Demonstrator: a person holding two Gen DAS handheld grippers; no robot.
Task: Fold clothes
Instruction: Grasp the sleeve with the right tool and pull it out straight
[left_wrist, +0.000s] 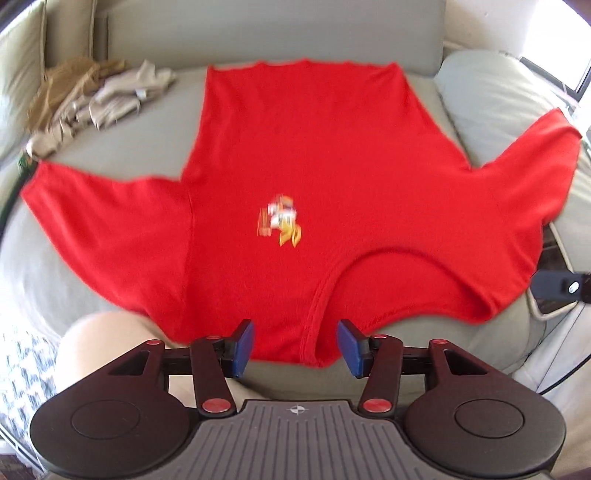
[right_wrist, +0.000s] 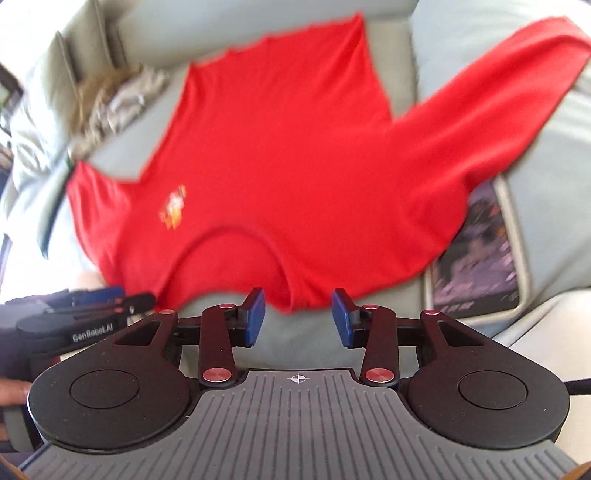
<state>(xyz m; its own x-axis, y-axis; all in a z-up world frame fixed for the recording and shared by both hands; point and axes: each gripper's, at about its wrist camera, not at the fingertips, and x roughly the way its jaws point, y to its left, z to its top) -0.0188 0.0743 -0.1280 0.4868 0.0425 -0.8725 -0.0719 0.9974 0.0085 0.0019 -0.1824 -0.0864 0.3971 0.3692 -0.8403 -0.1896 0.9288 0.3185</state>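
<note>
Left gripper (left_wrist: 295, 347) pitched steeply down over the near collar edge of the red T-shirt (left_wrist: 314, 166); blue pads apart, gripping nothing. Right gripper (right_wrist: 298, 317) in the same downward pose beside it, jaws likewise parted and empty above the shirt's shoulder edge. Shirt lies flat, front up, sleeves spread, on the grey sofa seat (left_wrist: 177, 110); crumpled beige clothes (left_wrist: 110, 99) lie at the far left.
</note>
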